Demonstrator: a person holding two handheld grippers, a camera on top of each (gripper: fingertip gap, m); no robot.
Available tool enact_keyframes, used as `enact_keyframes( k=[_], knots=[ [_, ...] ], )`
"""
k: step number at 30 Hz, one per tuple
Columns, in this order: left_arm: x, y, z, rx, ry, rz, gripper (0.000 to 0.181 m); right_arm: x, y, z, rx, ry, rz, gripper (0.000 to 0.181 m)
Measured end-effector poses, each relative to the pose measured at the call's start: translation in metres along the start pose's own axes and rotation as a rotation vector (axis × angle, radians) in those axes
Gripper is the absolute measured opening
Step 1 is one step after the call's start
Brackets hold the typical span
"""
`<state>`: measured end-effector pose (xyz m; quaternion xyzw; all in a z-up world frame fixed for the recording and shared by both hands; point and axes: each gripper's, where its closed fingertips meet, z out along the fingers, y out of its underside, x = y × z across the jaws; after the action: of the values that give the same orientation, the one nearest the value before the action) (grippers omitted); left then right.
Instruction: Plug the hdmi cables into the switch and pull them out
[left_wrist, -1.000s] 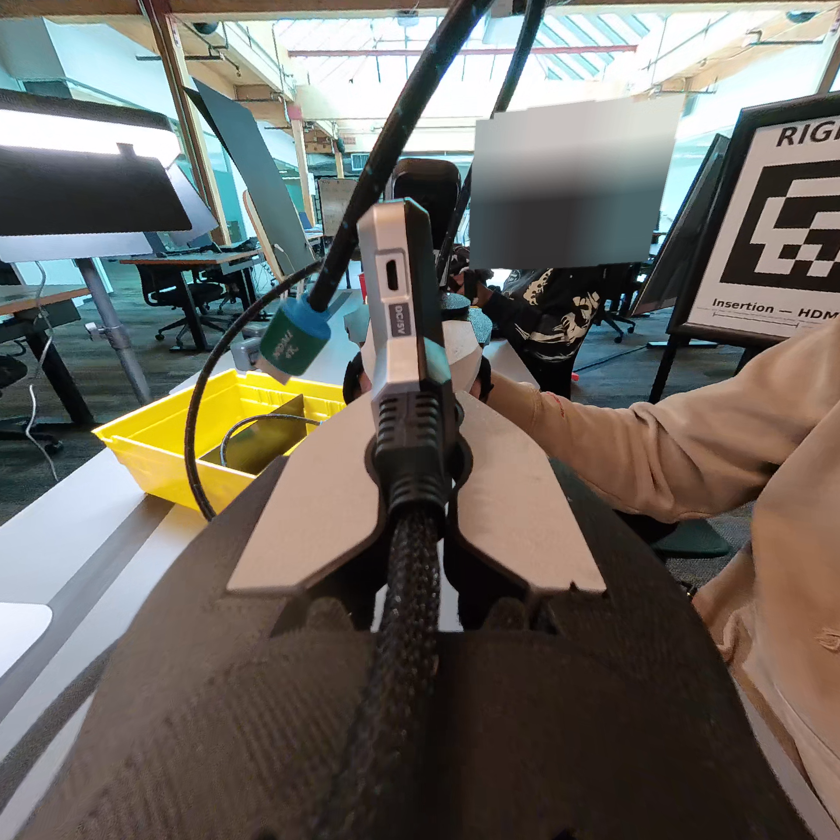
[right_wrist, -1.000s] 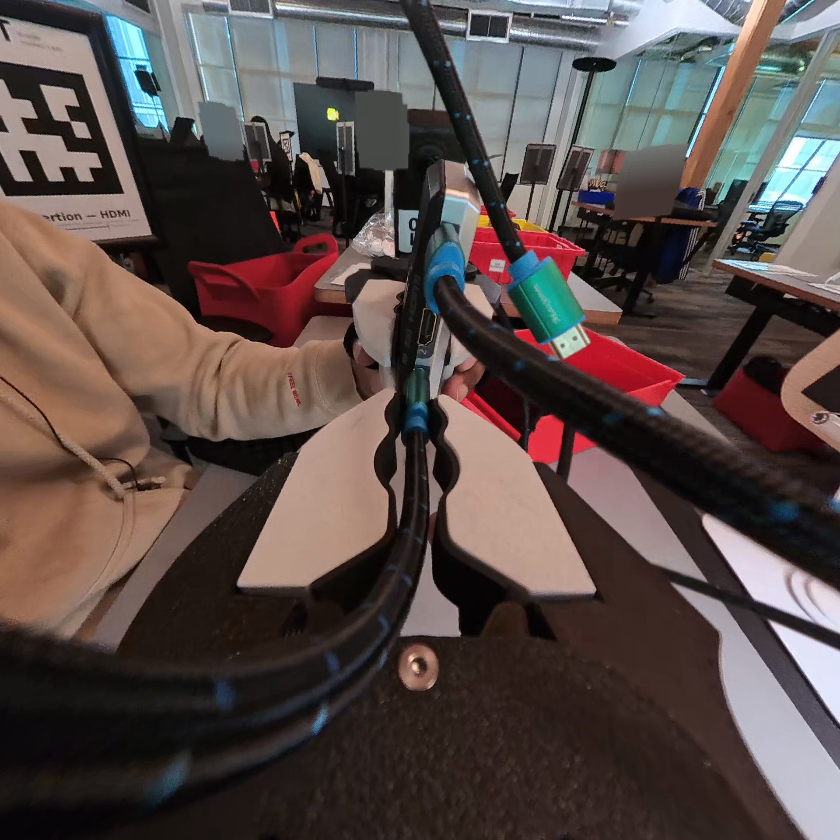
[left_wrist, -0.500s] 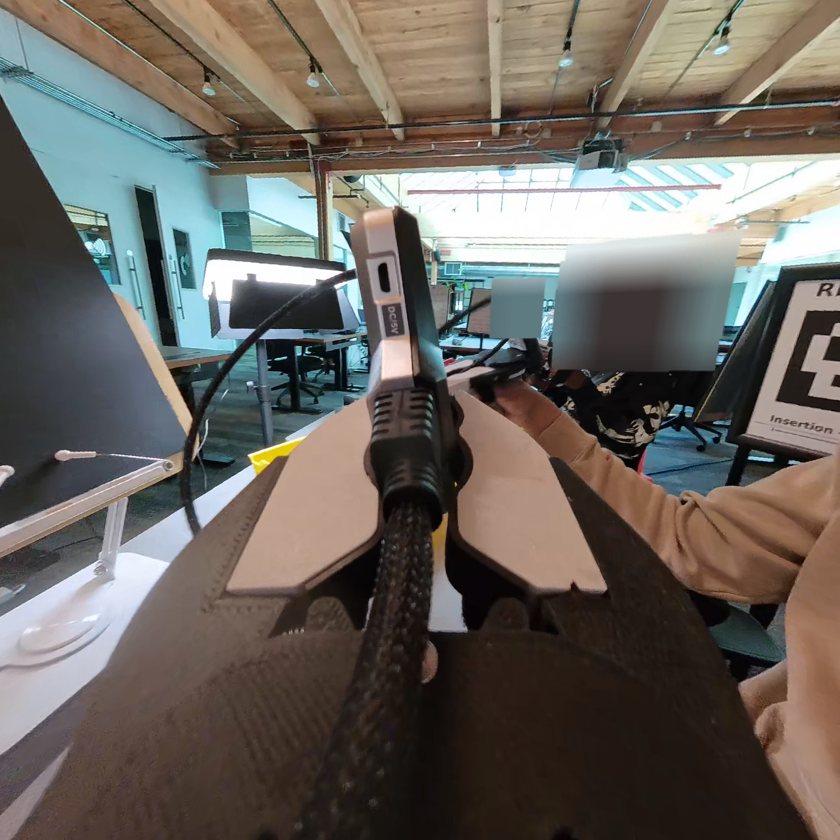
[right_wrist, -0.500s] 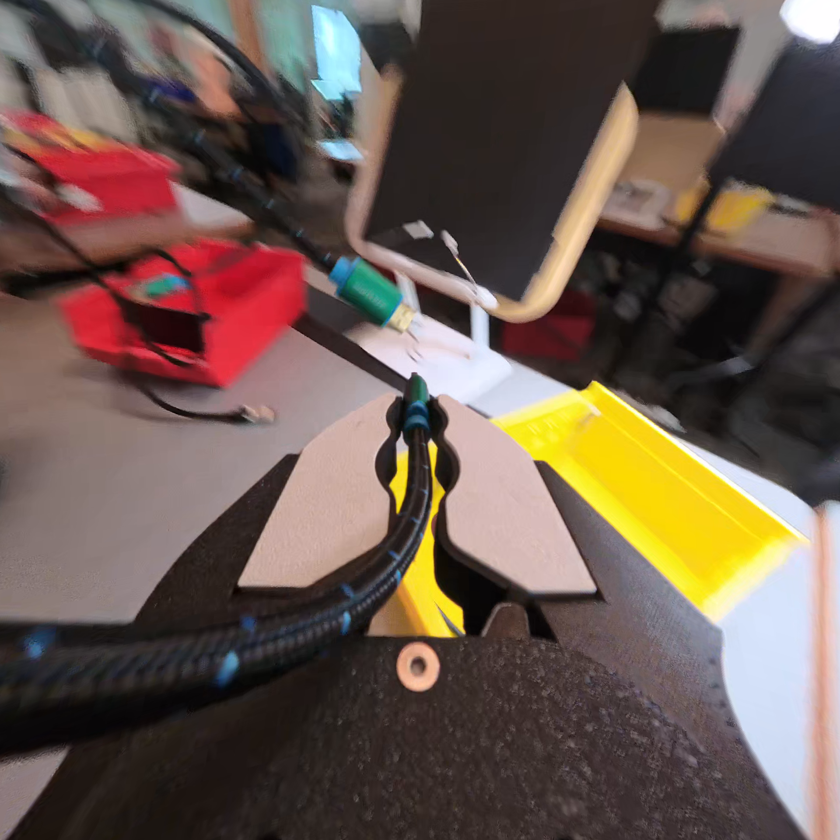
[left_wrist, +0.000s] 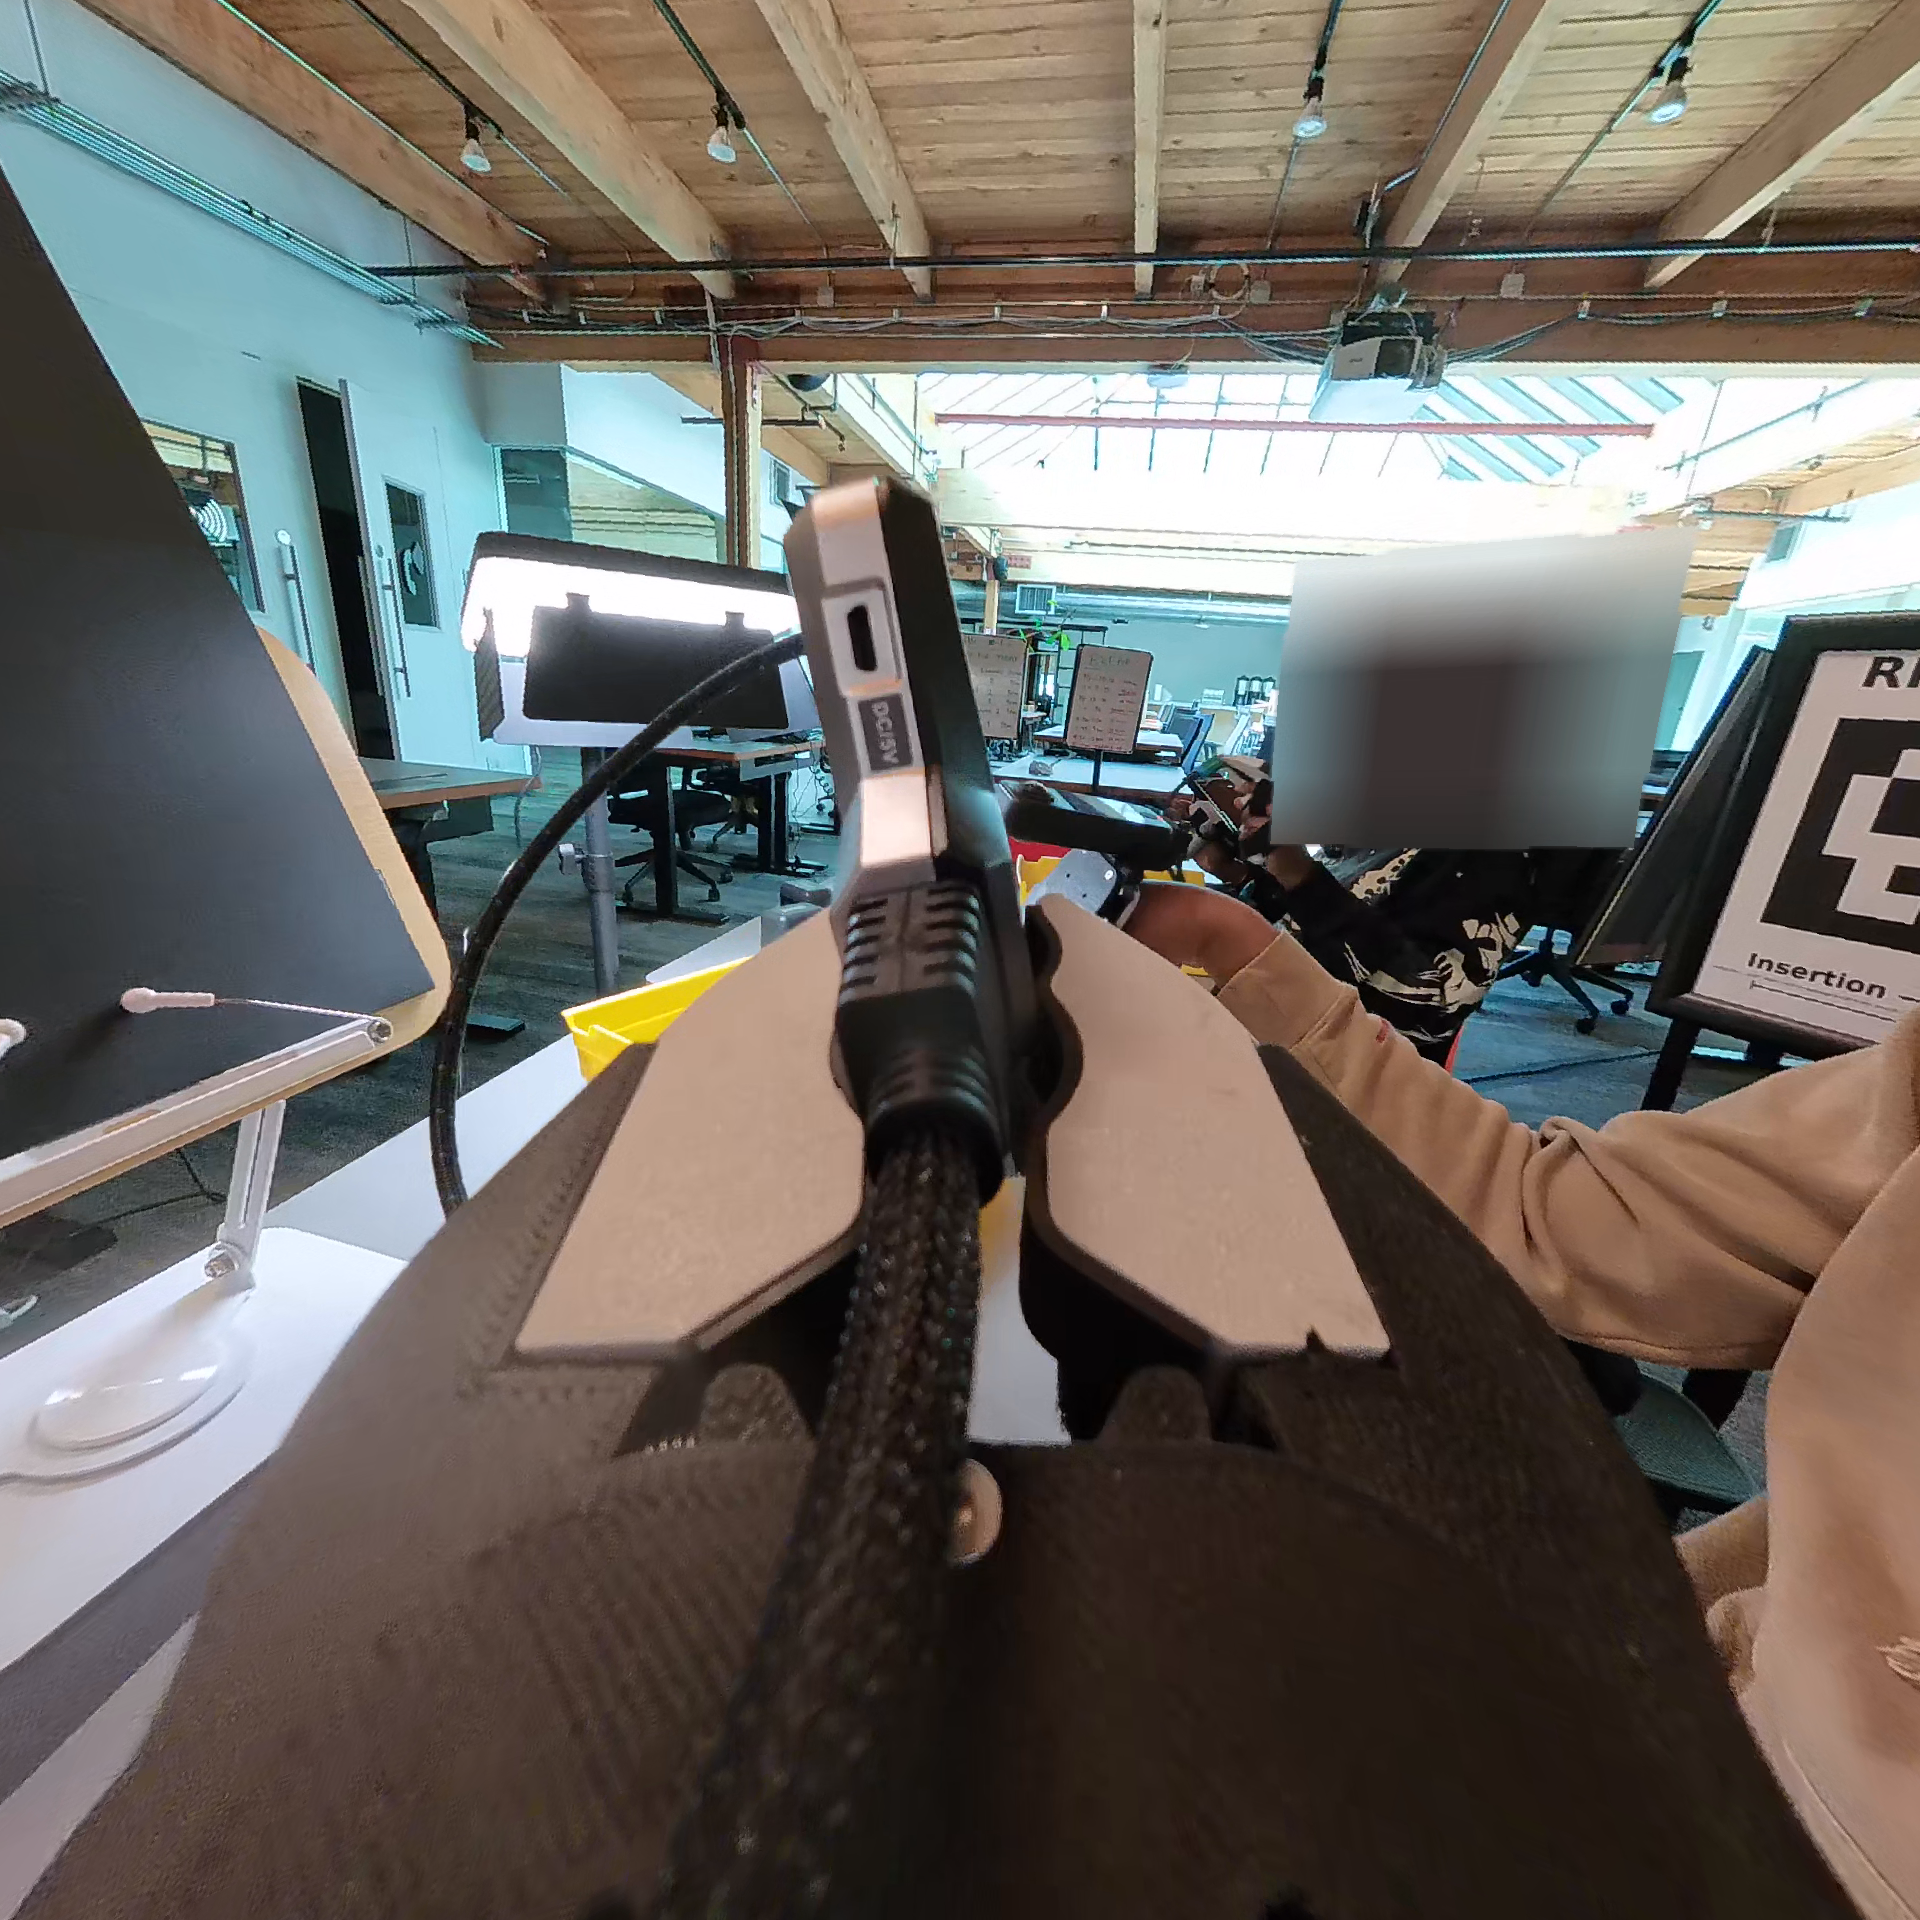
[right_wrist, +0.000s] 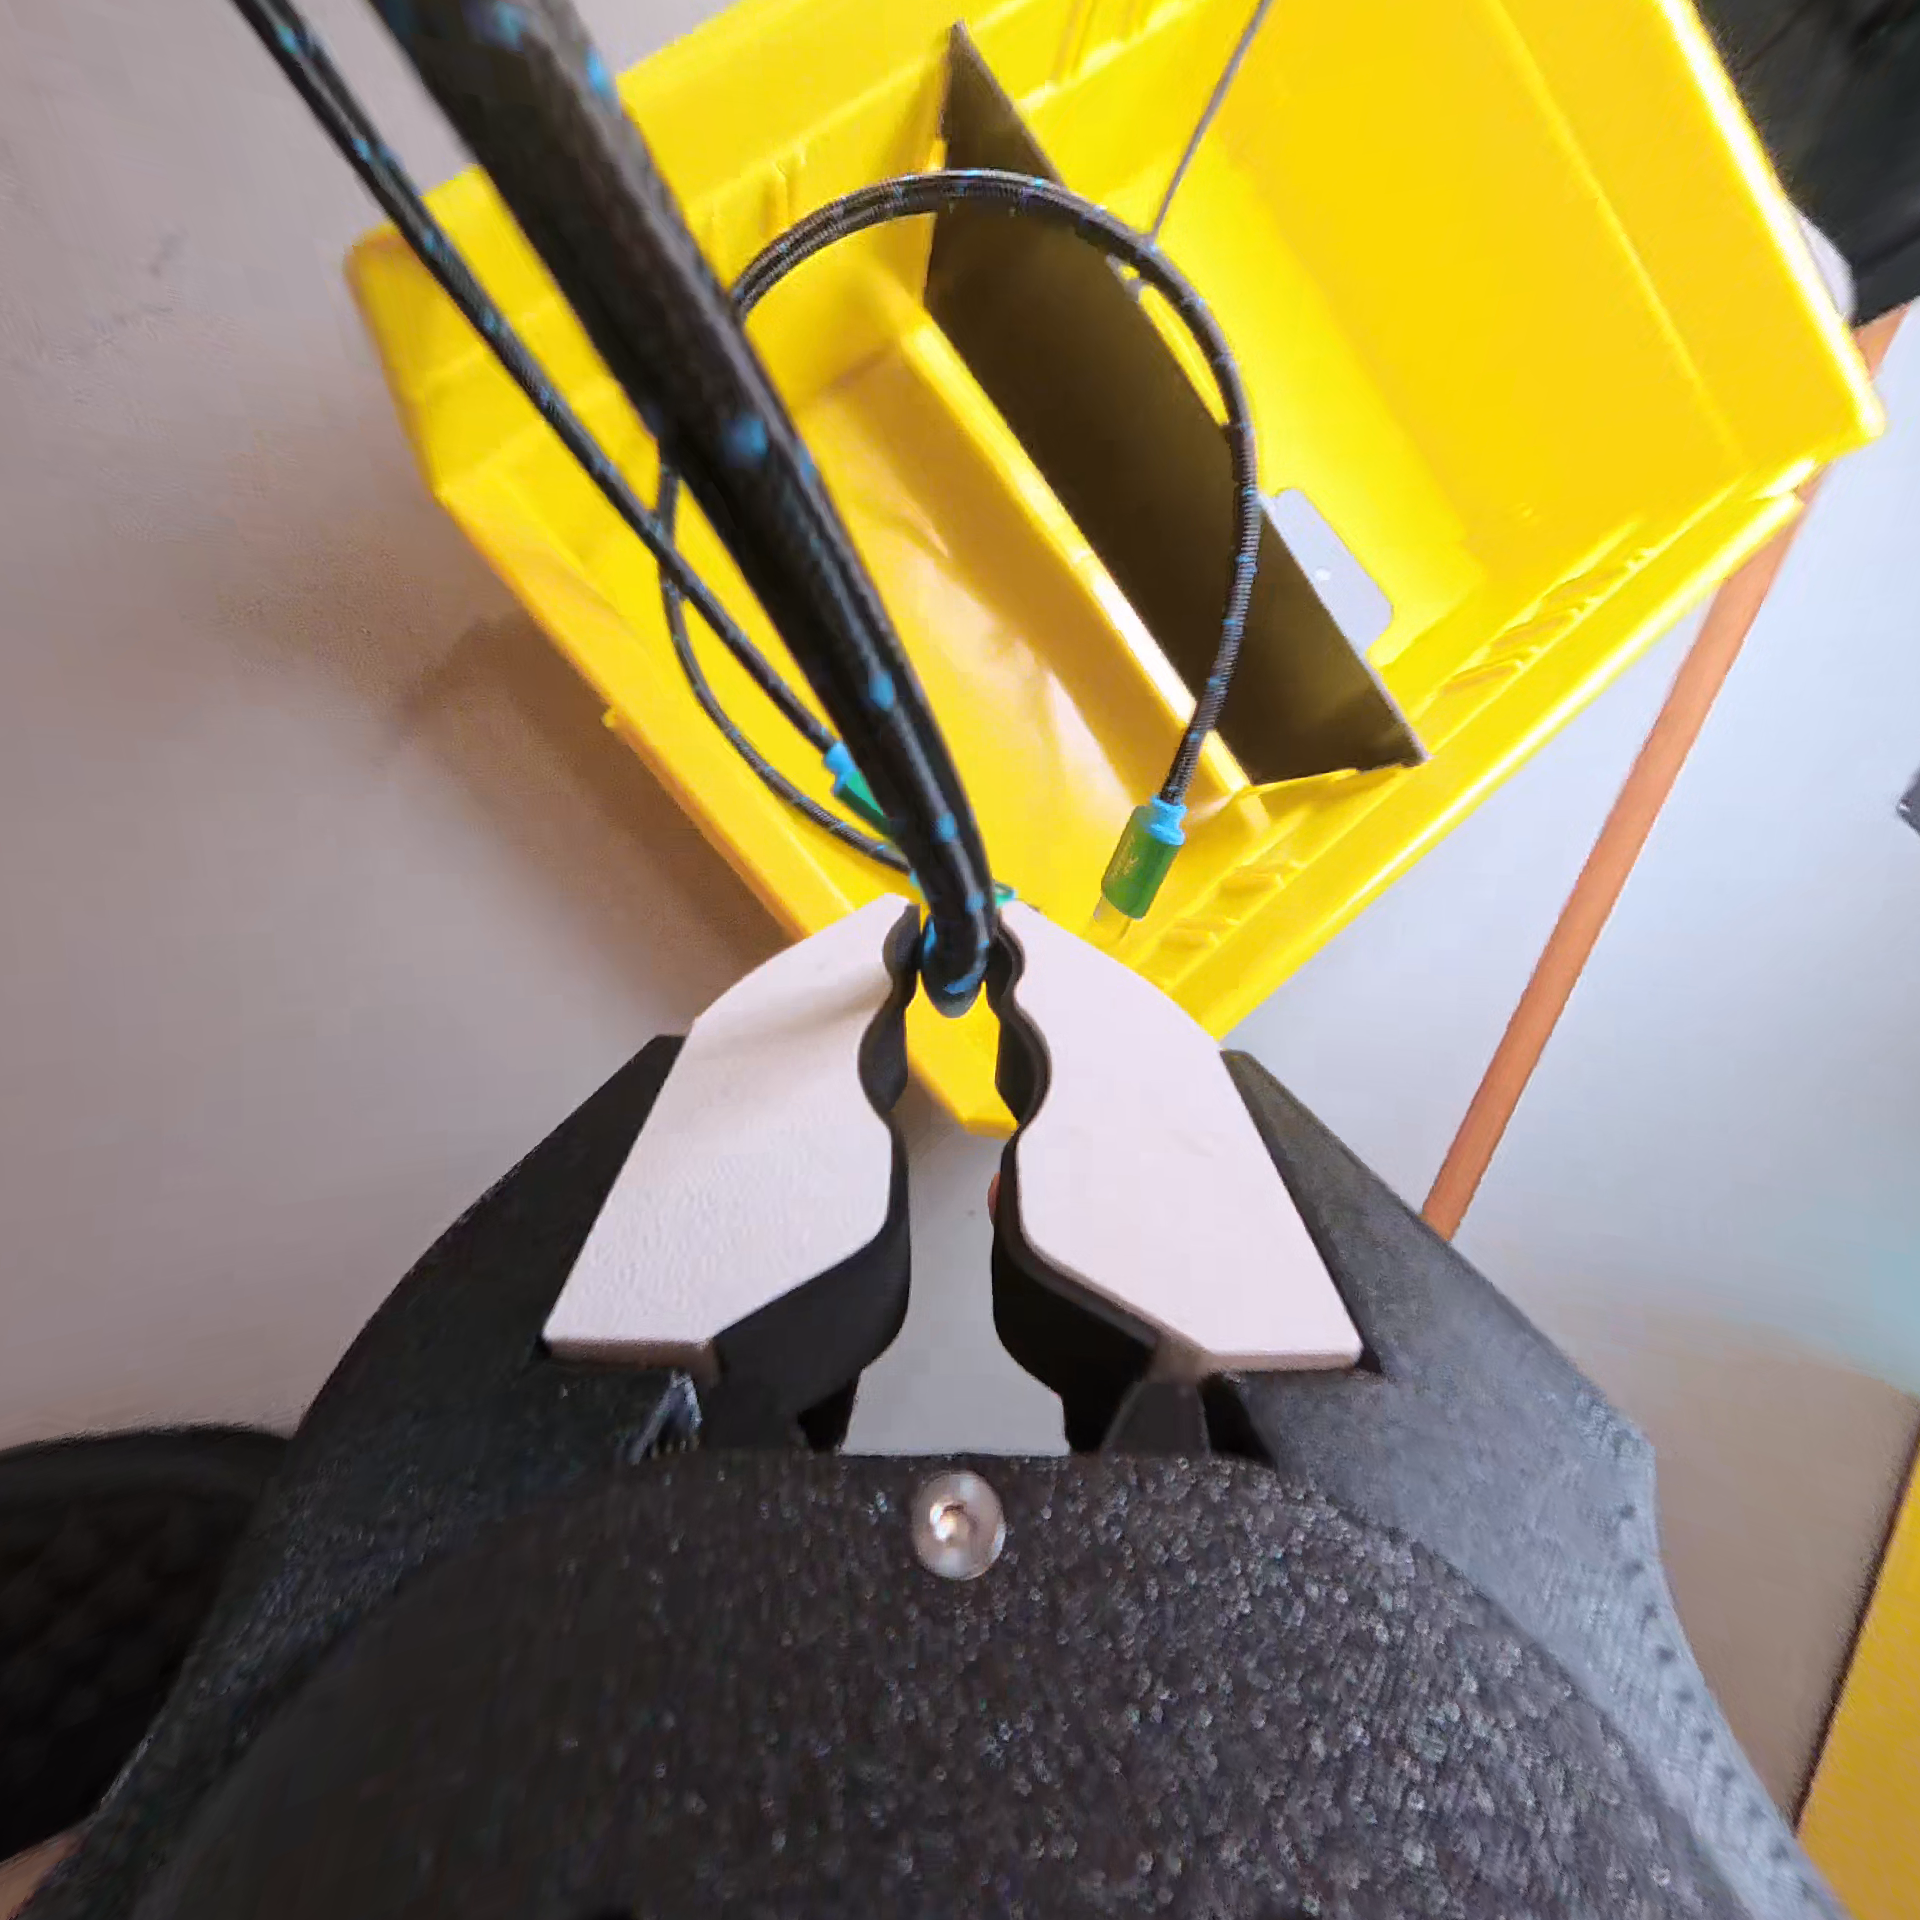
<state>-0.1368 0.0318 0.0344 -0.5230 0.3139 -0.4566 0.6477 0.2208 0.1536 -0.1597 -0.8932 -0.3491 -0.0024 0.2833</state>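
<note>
In the left wrist view, the left gripper (left_wrist: 935, 997) is seen raised and pointing forward and upward toward the ceiling beams, its fingers closed on the black plug (left_wrist: 914, 997) of a braided cable (left_wrist: 894, 1351) at the centre of the frame. The plug is seated in the switch (left_wrist: 894, 707), a grey and black box held upright just above the fingertips. A person's sleeve (left_wrist: 1558, 1195) reaches in from the right edge toward the middle of the frame.

In the right wrist view, the right gripper (right_wrist: 956, 956) is pointed down at the table (right_wrist: 208, 727), with the yellow bin (right_wrist: 1558, 665) filling the upper right of the frame. Its fingers are pinched on a black-and-blue braided HDMI cable (right_wrist: 727, 416), which runs up to the upper left. A second cable (right_wrist: 1226, 436) is looped over the bin's dark divider (right_wrist: 1091, 416), its green plug (right_wrist: 1138, 857) hanging just above and right of the fingertips. Another green plug (right_wrist: 857, 795) is partly hidden behind the held cable
</note>
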Motion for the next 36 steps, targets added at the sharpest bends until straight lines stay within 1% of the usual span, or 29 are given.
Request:
enact_keyframes(
  k=[3, 7, 8, 11, 13, 15, 18, 21, 24, 26, 28, 30, 31, 33, 36],
  knots=[
    [0.0, 0.005, 0.003, -0.016, -0.002, -0.002, 0.024, 0.019, -0.013, 0.0, 0.096, 0.065, 0.09, 0.012],
    [-0.002, 0.01, 0.006, -0.035, -0.003, -0.012, 0.024, 0.048, -0.015, 0.0, 0.161, 0.18, 0.161, 0.033],
    [-0.003, 0.012, 0.006, -0.038, -0.002, -0.016, 0.025, 0.053, -0.018, -0.003, 0.189, 0.209, 0.172, 0.035],
    [-0.004, 0.015, 0.008, -0.044, -0.005, -0.026, 0.024, 0.057, -0.038, -0.018, 0.324, 0.238, 0.183, 0.033],
    [-0.005, 0.018, 0.01, -0.051, -0.004, -0.029, 0.024, 0.047, -0.06, -0.034, 0.456, 0.218, 0.162, 0.033],
    [-0.006, 0.021, 0.012, -0.052, -0.005, -0.034, 0.025, 0.018, -0.087, -0.052, 0.611, 0.088, 0.125, 0.03],
    [-0.004, 0.027, 0.018, -0.057, 0.008, -0.049, 0.024, -0.046, -0.127, -0.085, 0.83, -0.211, 0.054, 0.025],
    [0.003, 0.034, 0.028, -0.057, 0.038, -0.055, 0.024, -0.118, -0.149, -0.109, 0.933, -0.514, -0.048, 0.026],
    [0.013, 0.045, 0.043, -0.054, 0.082, -0.065, 0.024, -0.184, -0.166, -0.136, 1.042, -0.823, -0.088, 0.026],
    [0.022, 0.053, 0.054, -0.047, 0.116, -0.078, 0.024, -0.212, -0.175, -0.148, 1.112, -0.943, -0.073, 0.029],
    [0.03, 0.062, 0.064, -0.043, 0.15, -0.096, 0.024, -0.226, -0.181, -0.153, 1.164, -1.003, -0.027, 0.03],
    [0.036, 0.072, 0.072, -0.056, 0.172, -0.106, 0.024, -0.23, -0.184, -0.16, 1.202, -1.078, 0.034, 0.029],
    [0.039, 0.077, 0.076, -0.066, 0.182, -0.108, 0.024, -0.229, -0.185, -0.159, 1.197, -1.087, 0.059, 0.025],
    [0.044, 0.082, 0.08, -0.072, 0.201, -0.118, 0.025, -0.228, -0.183, -0.157, 1.198, -1.081, 0.047, 0.013],
    [0.042, 0.087, 0.082, -0.127, 0.204, -0.19, 0.025, -0.226, -0.179, -0.156, 1.179, -1.095, 0.013, 0.011]
  ],
)
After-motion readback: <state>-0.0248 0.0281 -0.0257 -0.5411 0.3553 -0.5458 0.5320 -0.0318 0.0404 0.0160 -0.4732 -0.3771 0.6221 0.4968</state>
